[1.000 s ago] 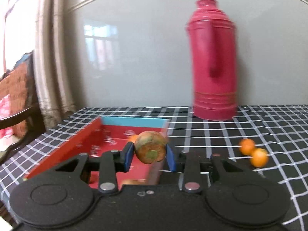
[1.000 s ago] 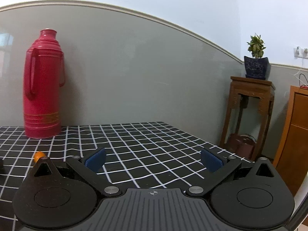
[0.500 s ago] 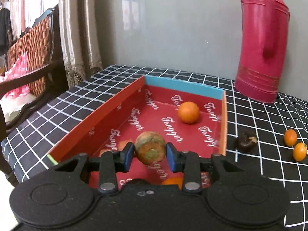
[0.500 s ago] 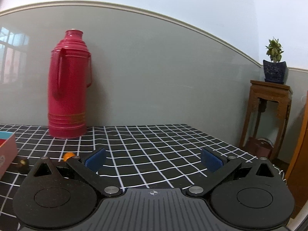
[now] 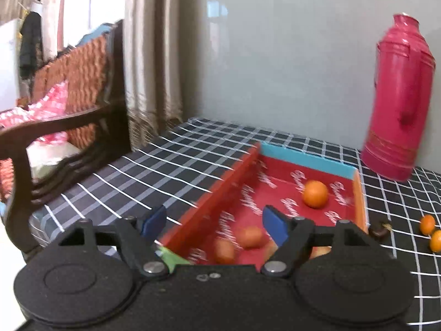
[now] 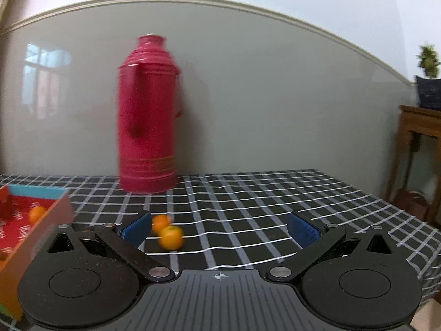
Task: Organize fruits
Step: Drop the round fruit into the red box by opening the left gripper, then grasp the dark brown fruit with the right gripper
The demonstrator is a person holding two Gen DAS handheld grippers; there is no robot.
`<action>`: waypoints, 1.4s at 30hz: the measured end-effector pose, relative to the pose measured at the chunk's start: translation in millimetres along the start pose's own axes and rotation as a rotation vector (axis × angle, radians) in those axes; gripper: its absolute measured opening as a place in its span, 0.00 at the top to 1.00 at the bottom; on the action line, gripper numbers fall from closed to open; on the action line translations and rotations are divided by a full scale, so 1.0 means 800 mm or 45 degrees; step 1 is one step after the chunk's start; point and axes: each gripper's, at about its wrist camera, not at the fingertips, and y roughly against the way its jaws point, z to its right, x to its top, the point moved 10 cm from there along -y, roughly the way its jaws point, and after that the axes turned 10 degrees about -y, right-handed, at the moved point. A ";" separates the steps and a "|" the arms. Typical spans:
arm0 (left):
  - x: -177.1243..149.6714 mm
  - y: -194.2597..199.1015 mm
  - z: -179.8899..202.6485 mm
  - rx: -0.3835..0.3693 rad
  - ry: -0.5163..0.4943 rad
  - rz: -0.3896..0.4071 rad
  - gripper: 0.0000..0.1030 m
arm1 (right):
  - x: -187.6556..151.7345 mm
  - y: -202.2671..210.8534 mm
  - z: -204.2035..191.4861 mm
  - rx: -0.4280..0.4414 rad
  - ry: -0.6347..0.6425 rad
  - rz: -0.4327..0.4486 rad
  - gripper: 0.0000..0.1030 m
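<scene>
A red box (image 5: 306,160) with a blue end wall lies on the checked tablecloth. Inside it sit a round orange (image 5: 315,194) and several blurred orange fruits (image 5: 249,236) near the front. My left gripper (image 5: 213,220) hangs over the box's left wall; its jaws are opening and nothing is between them. A dark fruit (image 5: 380,229) and two small oranges (image 5: 427,224) lie on the cloth right of the box. My right gripper (image 6: 219,229) is open and empty; the two small oranges (image 6: 171,237) lie just inside its left finger, farther out. The box (image 6: 41,220) shows at the left.
A tall red thermos (image 6: 148,115) (image 5: 399,110) stands at the back against the wall. A wooden chair (image 5: 69,110) and a curtain (image 5: 154,55) are left of the table. A wooden side stand (image 6: 421,138) with a potted plant is at the right.
The left gripper opened and let go of the brownish-green fruit over the box, and its view swung left. The right view swung left, bringing the box and both small oranges into sight.
</scene>
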 end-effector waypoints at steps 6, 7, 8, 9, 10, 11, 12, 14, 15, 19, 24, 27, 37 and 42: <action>0.003 0.002 -0.052 0.116 0.028 0.025 0.26 | -0.021 -0.015 -0.065 0.243 0.001 -0.116 0.00; 0.003 0.003 -0.061 0.136 0.033 0.029 0.23 | -0.024 -0.019 -0.074 0.275 -0.002 -0.139 0.00; 0.003 0.003 -0.070 0.158 0.039 0.032 0.21 | -0.028 -0.023 -0.084 0.306 -0.002 -0.164 0.00; 0.003 0.003 -0.080 0.181 0.049 0.035 0.19 | -0.032 -0.028 -0.093 0.329 0.000 -0.191 0.00; 0.003 0.003 -0.090 0.203 0.057 0.039 0.19 | -0.036 -0.034 -0.101 0.342 0.000 -0.216 0.00; 0.003 0.004 -0.098 0.219 0.060 0.045 0.19 | -0.040 -0.038 -0.107 0.353 -0.006 -0.234 0.00; 0.004 0.004 -0.106 0.239 0.064 0.050 0.19 | -0.043 -0.043 -0.113 0.360 -0.013 -0.254 0.00; 0.003 0.005 -0.122 0.267 0.071 0.055 0.19 | -0.048 -0.054 -0.123 0.362 -0.013 -0.280 0.00; 0.003 0.004 -0.130 0.279 0.078 0.054 0.19 | -0.050 -0.060 -0.128 0.360 -0.004 -0.290 0.00; 0.000 0.003 -0.159 0.311 0.120 0.039 0.18 | -0.054 -0.075 -0.146 0.379 0.023 -0.312 0.12; -0.005 0.000 -0.184 0.337 0.164 0.015 0.18 | -0.066 -0.107 -0.164 0.405 0.029 -0.417 0.29; -0.006 0.002 -0.191 0.357 0.170 0.018 0.17 | -0.066 -0.119 -0.168 0.408 0.001 -0.446 0.32; -0.009 -0.003 -0.198 0.377 0.173 -0.001 0.16 | -0.069 -0.128 -0.173 0.505 -0.177 -0.551 0.54; -0.011 -0.005 -0.195 0.365 0.170 -0.013 0.16 | -0.066 -0.133 -0.161 0.470 -0.183 -0.559 0.54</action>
